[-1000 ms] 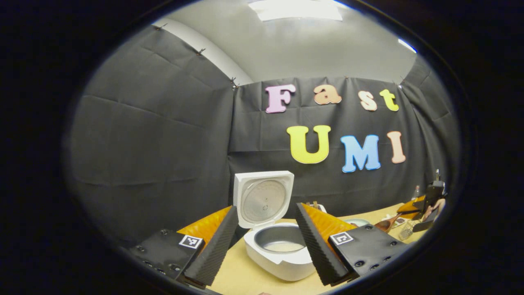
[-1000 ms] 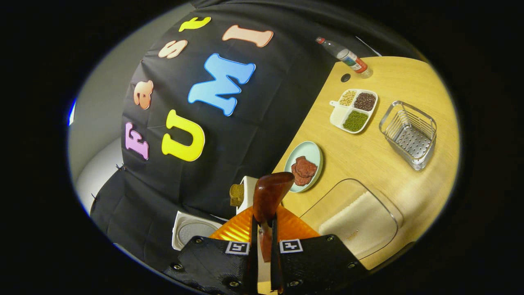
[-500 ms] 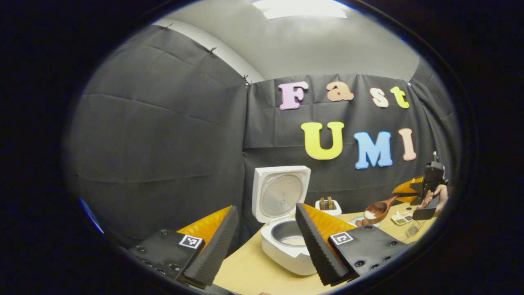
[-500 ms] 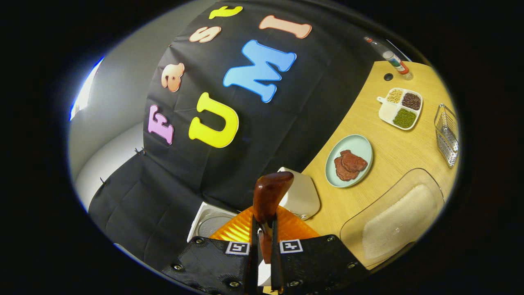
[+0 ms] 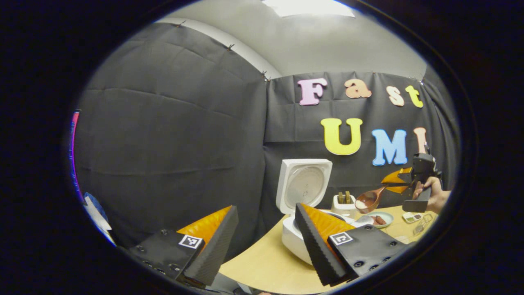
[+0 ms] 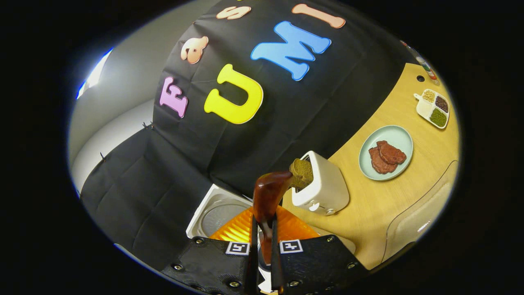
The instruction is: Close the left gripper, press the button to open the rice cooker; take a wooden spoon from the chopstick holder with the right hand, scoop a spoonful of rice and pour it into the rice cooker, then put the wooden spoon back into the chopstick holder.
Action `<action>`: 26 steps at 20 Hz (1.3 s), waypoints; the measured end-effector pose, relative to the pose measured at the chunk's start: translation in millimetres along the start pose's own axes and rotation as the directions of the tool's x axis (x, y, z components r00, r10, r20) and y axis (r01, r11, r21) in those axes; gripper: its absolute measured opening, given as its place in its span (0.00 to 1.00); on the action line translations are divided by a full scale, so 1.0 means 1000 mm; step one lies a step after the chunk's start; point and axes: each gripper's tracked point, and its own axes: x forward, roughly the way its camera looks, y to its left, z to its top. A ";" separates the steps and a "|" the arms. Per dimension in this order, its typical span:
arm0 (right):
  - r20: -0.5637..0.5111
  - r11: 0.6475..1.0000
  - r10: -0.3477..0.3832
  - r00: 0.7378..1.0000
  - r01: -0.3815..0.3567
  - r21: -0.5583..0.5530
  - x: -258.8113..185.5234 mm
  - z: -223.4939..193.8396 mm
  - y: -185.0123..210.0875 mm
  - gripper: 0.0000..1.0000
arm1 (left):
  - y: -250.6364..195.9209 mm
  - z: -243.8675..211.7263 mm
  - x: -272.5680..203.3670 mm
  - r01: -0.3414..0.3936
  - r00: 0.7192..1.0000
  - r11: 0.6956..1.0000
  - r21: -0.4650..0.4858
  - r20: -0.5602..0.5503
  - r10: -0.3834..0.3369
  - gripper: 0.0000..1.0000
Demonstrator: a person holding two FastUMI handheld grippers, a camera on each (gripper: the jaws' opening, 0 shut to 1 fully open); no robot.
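Note:
The white rice cooker [image 5: 291, 239] stands open with its lid [image 5: 305, 184] upright; my left gripper [image 5: 264, 241] hovers open in front of it, and one finger hides part of the pot. Farther right, the wooden spoon [image 5: 367, 200] carries white rice above the table. It hangs beside the white chopstick holder [image 5: 344, 208], with the right gripper [image 5: 399, 180] and a hand [image 5: 432, 196] behind it. In the right gripper view, my right gripper [image 6: 262, 241] is shut on the spoon [image 6: 268, 192] handle. The chopstick holder [image 6: 323, 190] and cooker lid [image 6: 217, 211] lie below it.
A pale green plate [image 6: 387, 151] of brown meat slices lies on the wooden table [image 6: 368, 205]. Farther off are a divided dish of grains [image 6: 434, 108] and a bottle [image 6: 423, 67]. A clear container of rice [image 6: 421, 213] sits at the right. The black cloth wall stands close behind the cooker.
My right gripper has carried the spoon leftward from above the rice container, past the plate, to beside the chopstick holder. The left gripper has drawn back and swung left, staying open.

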 end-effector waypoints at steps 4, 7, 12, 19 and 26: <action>-0.046 0.993 -0.005 0.999 0.000 -0.117 0.028 -0.029 0.019 0.12 | 0.027 -0.003 -0.008 -0.059 0.998 0.998 0.005 -0.012 0.059 0.97; -0.073 0.979 -0.015 0.997 0.000 -0.204 0.049 -0.051 0.028 0.12 | 0.044 -0.011 -0.019 -0.103 0.994 0.995 0.003 -0.029 0.103 1.00; -0.111 0.916 -0.069 0.991 0.019 -0.400 0.079 -0.078 0.028 0.12 | 0.066 -0.017 -0.032 -0.159 0.986 0.987 0.001 -0.050 0.159 1.00; -0.136 0.728 -0.116 0.984 -0.009 -0.685 0.089 -0.104 0.030 0.12 | 0.072 -0.023 -0.042 -0.197 0.978 0.980 0.009 -0.061 0.198 0.97; -0.101 0.387 -0.033 0.994 -0.081 -0.918 0.074 -0.114 0.069 0.12 | 0.064 -0.021 -0.044 -0.186 0.980 0.982 0.011 -0.062 0.186 0.96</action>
